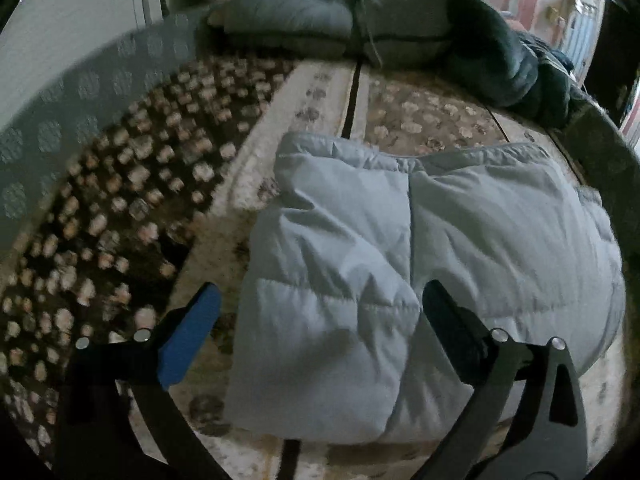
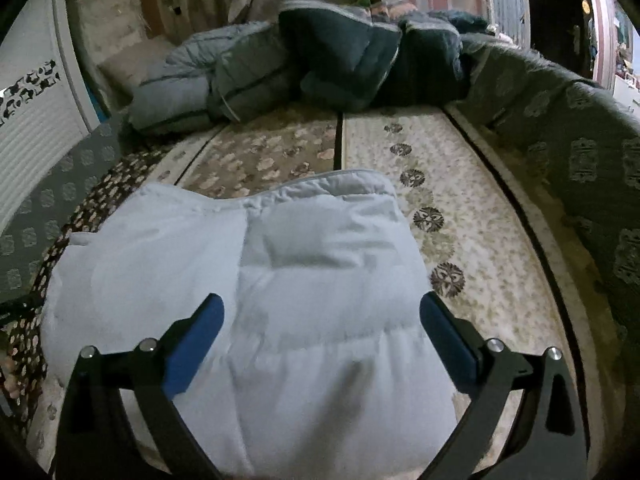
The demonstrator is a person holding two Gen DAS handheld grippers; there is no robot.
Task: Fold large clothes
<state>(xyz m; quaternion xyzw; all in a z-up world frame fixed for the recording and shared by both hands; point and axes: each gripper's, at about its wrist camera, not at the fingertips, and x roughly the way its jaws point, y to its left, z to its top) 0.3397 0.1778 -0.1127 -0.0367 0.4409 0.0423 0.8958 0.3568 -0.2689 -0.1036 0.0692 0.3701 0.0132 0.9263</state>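
On the patterned rug (image 2: 460, 184), the folded pale jacket (image 1: 400, 264) lies under both spread grippers (image 1: 320, 336) (image 2: 322, 340); best to smooth the edges before stacking.

Both views are dim and bluish, with soft, even light and only faint shadows on the pale padded jacket (image 1: 420, 248) – no glare. Motion blur smears the patterned carpet (image 1: 120, 208) at left. Fisheye bending curves the edges – the corners go black.
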